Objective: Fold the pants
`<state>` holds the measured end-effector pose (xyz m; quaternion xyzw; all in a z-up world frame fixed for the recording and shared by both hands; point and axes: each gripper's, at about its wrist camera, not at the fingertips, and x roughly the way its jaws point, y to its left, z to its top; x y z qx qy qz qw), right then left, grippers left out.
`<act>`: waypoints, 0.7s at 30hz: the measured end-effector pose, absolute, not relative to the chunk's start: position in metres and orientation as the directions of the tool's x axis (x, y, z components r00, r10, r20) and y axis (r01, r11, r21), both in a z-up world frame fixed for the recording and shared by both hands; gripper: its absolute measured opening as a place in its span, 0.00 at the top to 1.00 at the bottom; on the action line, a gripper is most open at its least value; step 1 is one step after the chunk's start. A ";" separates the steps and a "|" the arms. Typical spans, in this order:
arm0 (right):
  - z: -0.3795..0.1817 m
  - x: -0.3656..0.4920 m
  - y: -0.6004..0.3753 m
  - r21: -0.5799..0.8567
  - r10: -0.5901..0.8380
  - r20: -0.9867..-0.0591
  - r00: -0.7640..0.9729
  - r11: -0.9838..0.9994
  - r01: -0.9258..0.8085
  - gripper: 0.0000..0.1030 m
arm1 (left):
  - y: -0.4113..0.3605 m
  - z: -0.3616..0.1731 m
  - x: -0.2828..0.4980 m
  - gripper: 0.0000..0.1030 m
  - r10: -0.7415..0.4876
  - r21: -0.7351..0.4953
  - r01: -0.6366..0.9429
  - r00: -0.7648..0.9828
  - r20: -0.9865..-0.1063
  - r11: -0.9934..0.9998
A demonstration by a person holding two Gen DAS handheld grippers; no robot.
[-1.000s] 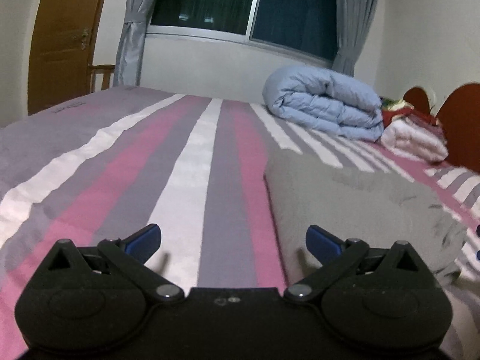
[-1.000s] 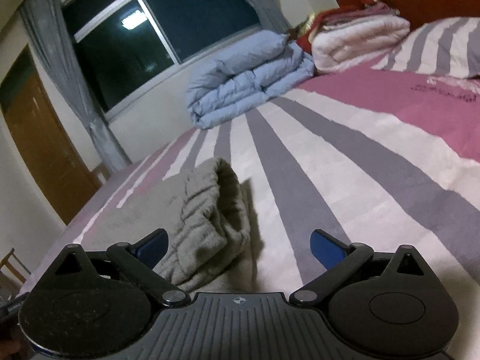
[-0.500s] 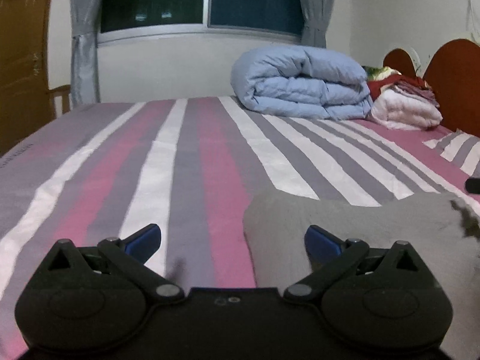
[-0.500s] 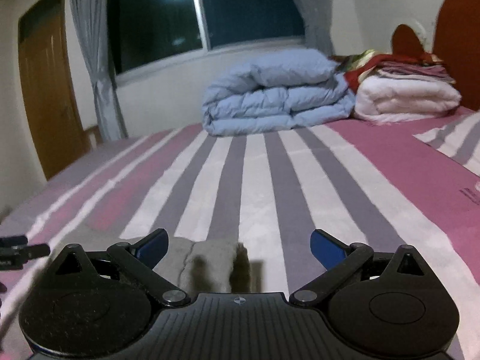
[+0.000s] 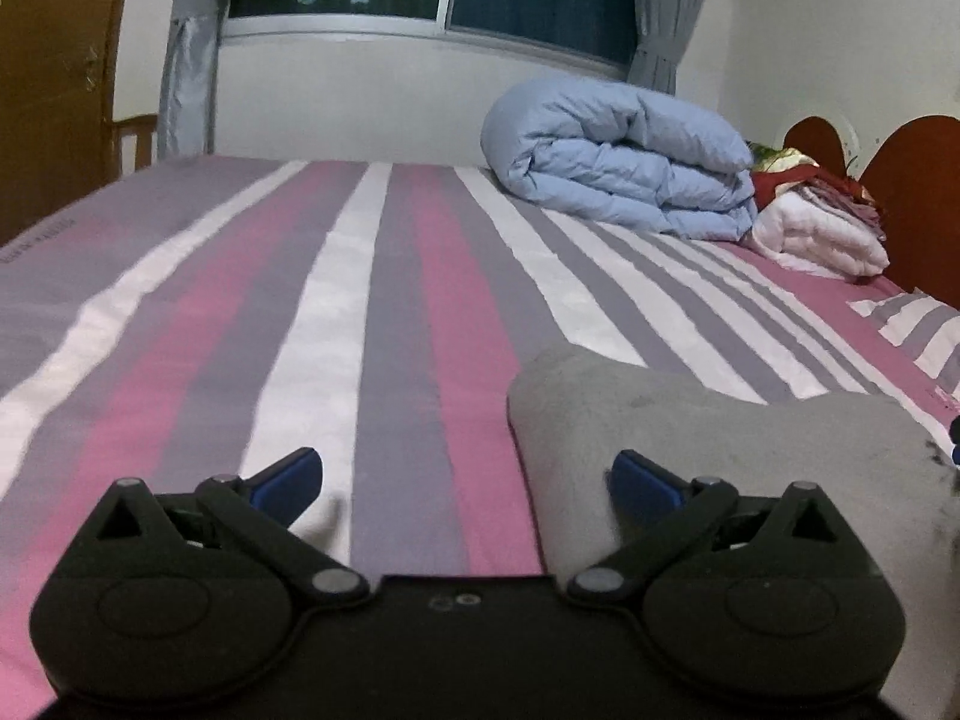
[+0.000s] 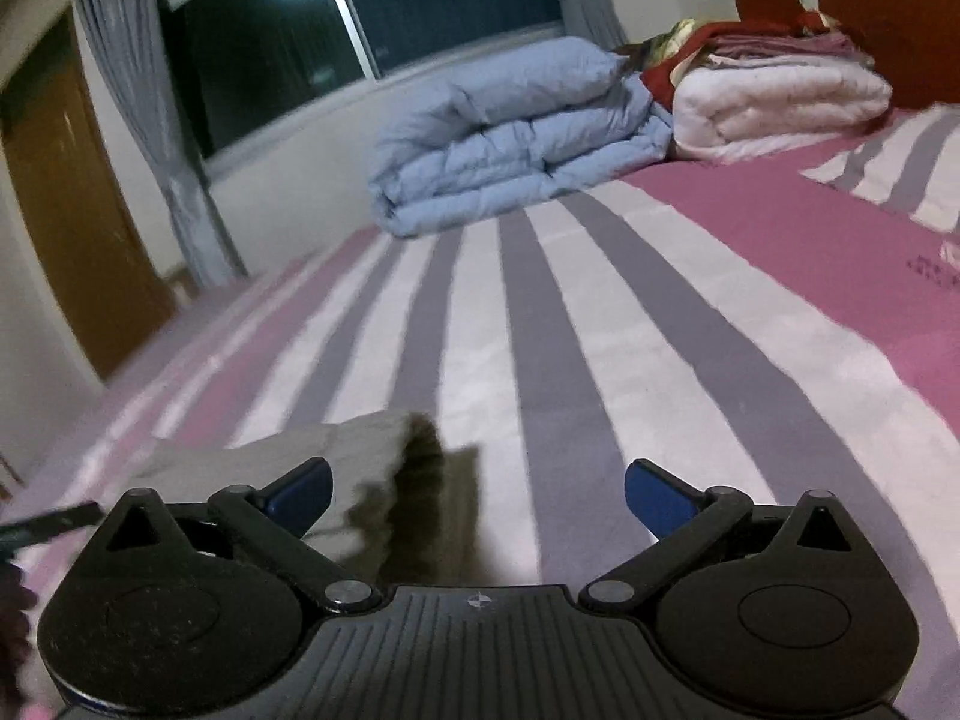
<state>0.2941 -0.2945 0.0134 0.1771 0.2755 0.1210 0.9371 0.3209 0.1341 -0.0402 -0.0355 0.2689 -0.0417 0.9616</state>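
Door (image 5: 54, 78) far left, curtain (image 5: 189, 48) beside it. Left tongs (image 5: 467, 480) spread wide, empty, low over striped bed (image 5: 384, 312). Grey pants (image 5: 708, 438) lie on bed between both tongs. Right tongs (image 6: 477, 495) wide, empty. Blue duvet (image 5: 624, 162), pink blankets (image 5: 822, 234) stacked by headboard (image 5: 912, 180), well apart.

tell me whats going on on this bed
A person is folding soft grey fabric pants on a bed with a pink, grey and white striped sheet, with a handheld gripper in each hand. Both the left gripper and the right gripper are open and hold nothing. The pants lie in a folded bundle between them.
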 end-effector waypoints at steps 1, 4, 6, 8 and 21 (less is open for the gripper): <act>0.017 0.286 -0.298 0.424 0.339 -0.463 0.819 0.896 -0.132 0.00 | 0.134 -0.037 0.314 0.06 -0.098 -0.092 0.059 0.855 -0.510 0.994; 0.021 0.266 -0.304 0.505 0.397 -0.442 0.805 0.852 -0.143 0.00 | 0.132 -0.034 0.297 0.06 -0.106 -0.096 0.066 0.856 -0.506 0.993; 0.022 0.256 -0.304 0.552 0.443 -0.431 0.786 0.818 -0.158 0.00 | 0.131 -0.035 0.287 0.06 -0.110 -0.099 0.069 0.852 -0.512 0.993; 0.021 0.252 -0.304 0.604 0.492 -0.417 0.764 0.778 -0.172 0.00 | 0.131 -0.037 0.280 0.06 -0.122 -0.110 0.075 0.848 -0.516 0.991; 0.007 0.252 -0.310 0.697 0.521 -0.427 0.739 0.710 -0.097 0.00 | 0.135 -0.057 0.278 0.11 -0.238 -0.266 0.101 0.798 -0.553 0.959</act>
